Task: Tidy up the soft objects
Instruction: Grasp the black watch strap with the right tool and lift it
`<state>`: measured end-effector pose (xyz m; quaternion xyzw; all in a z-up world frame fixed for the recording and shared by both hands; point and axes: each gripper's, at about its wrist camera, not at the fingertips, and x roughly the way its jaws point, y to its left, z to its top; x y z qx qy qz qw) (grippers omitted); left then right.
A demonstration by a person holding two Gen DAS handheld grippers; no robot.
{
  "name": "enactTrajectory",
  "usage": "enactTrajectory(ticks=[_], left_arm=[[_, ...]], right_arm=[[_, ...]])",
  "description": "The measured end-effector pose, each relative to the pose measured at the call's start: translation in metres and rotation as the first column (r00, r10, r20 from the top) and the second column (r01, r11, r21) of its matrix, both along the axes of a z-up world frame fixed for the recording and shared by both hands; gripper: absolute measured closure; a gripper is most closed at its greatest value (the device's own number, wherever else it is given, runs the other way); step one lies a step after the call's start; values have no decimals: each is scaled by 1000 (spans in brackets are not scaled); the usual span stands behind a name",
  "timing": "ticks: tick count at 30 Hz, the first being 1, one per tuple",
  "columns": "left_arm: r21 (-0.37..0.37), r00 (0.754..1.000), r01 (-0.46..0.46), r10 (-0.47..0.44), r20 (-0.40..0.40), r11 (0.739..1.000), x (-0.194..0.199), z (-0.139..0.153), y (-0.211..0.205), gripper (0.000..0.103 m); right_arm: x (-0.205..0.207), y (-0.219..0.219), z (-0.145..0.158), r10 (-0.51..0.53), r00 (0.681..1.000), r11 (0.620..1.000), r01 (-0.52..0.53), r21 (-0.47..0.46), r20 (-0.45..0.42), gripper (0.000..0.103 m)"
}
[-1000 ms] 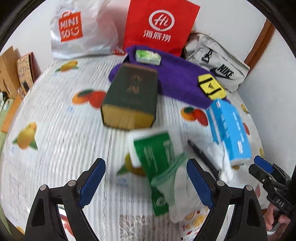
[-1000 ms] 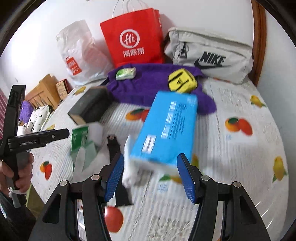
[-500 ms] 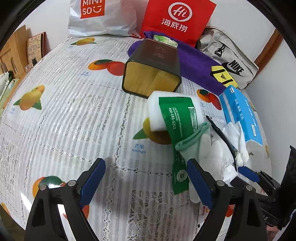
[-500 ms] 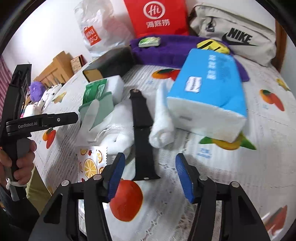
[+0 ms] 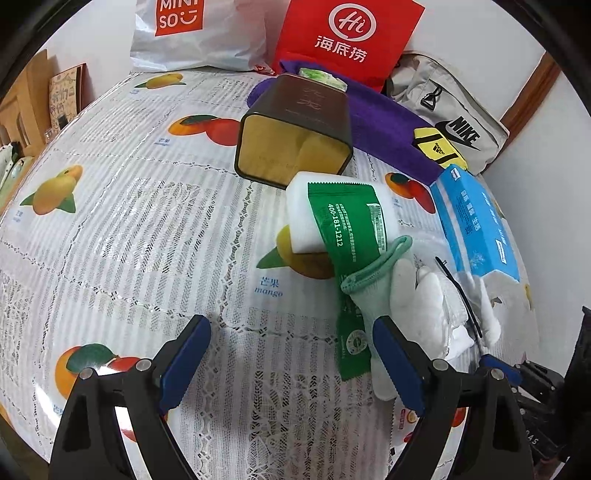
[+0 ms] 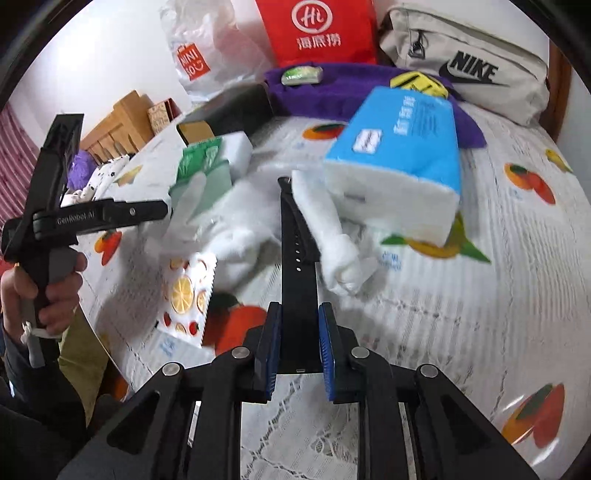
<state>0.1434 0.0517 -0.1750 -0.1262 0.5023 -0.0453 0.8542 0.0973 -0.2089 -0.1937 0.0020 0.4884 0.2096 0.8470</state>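
Note:
My right gripper (image 6: 298, 332) is shut on the near end of a black watch strap (image 6: 295, 243) that lies on the fruit-print tablecloth. A rolled white cloth (image 6: 328, 221) and a blue tissue pack (image 6: 402, 155) lie just right of the strap. A green-cuffed white glove (image 5: 399, 280) lies over a green and white packet (image 5: 343, 218). My left gripper (image 5: 291, 362) is open and empty above the cloth, its right finger beside the glove. A purple towel (image 5: 384, 125) with a yellow pouch (image 5: 437, 147) lies at the back.
A dark tin box (image 5: 295, 133) lies on its side mid-table. A red paper bag (image 5: 347, 33), a white Miniso bag (image 5: 192, 33) and a grey Nike bag (image 6: 465, 62) stand along the back wall. A fruit-print sachet (image 6: 188, 288) lies near the left table edge.
My right gripper has moved forward and closed on the black strap's near end. My left gripper has stayed open, with the view shifted little.

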Motion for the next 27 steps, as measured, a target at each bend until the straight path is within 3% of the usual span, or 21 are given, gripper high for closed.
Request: enactTrajectory(ticks=[2,4,6,9,13,19,27], left_arm=[[2,1000,3,-3,-2,1000,0,0,0,14],[1,1000,3,-3,-5,1000,-1,1,0,14],[1,1000,-4,4,-8,1000,-1,1,2,14],[5,1000,-10,11,-11,1000,-1,1,3,14],[7,1000,-12,12,-5,1000,-3,3,4,14],[0,1000,10,-10,7,1000,-3,5,-2,14],[-9,997,71,-70,40,997,-10,15,-16,14]], right_arm=[[4,2,-3,-3,1000,1000,3,-1,-1,81],[10,5,-3,-3,1000,1000,3,18,7,70],[16,10,-3,-5,1000,1000,5,21,18,68],[21,20,-4,15,998,1000,-15,-3,57,82],[19,11,9,19,998,989,-27,143,56,82],[8,1,30,0,996,974,-20,225,90,82],[-12,-13,51,-74,982,992,54,117,174,82]])
